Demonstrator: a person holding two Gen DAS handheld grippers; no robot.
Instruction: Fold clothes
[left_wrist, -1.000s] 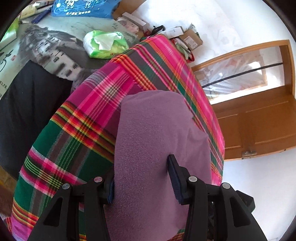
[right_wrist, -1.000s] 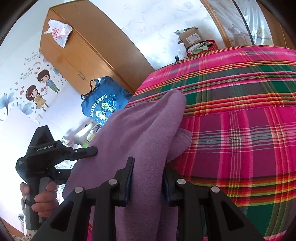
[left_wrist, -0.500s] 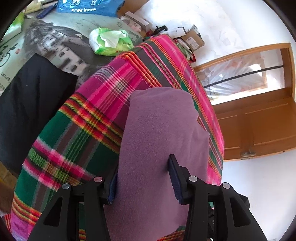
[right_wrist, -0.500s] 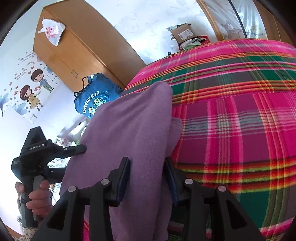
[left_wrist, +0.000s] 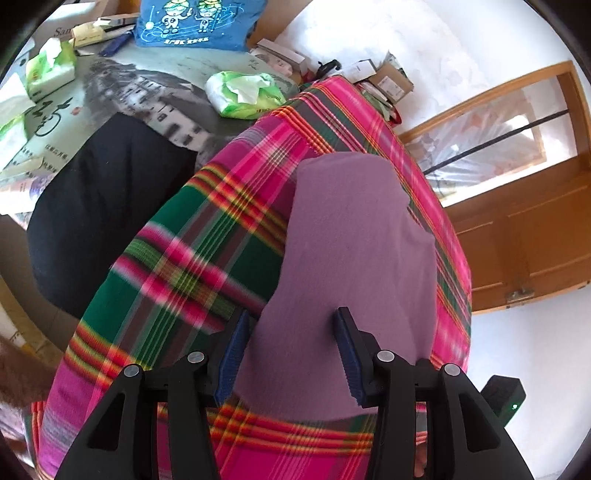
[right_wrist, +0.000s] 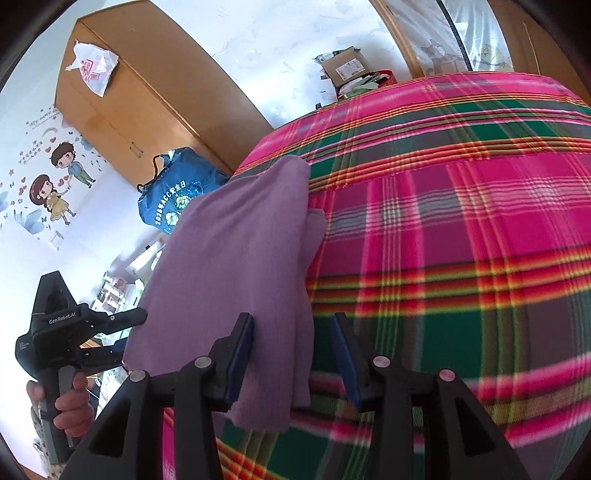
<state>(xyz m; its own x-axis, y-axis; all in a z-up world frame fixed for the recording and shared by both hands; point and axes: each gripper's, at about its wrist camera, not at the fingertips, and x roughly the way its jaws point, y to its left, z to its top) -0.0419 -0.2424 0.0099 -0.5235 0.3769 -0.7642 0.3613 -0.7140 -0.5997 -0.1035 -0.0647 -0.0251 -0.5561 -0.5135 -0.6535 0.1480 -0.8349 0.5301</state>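
Black plastic claws (left_wrist: 291, 354) (right_wrist: 295, 354), blue ribbed pads (left_wrist: 347, 354), silver screws; white "GenRobot.AI" lettering, green LED.

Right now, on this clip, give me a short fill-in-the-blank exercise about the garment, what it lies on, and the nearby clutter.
1. The garment between the fingers of the left gripper is ____ in colour.
2. It lies on a ____-patterned cloth.
3. The bag by the wooden cabinet is ____.
4. A white plastic bag sits ____ that cabinet.

Missing words: purple; plaid; blue; on top of
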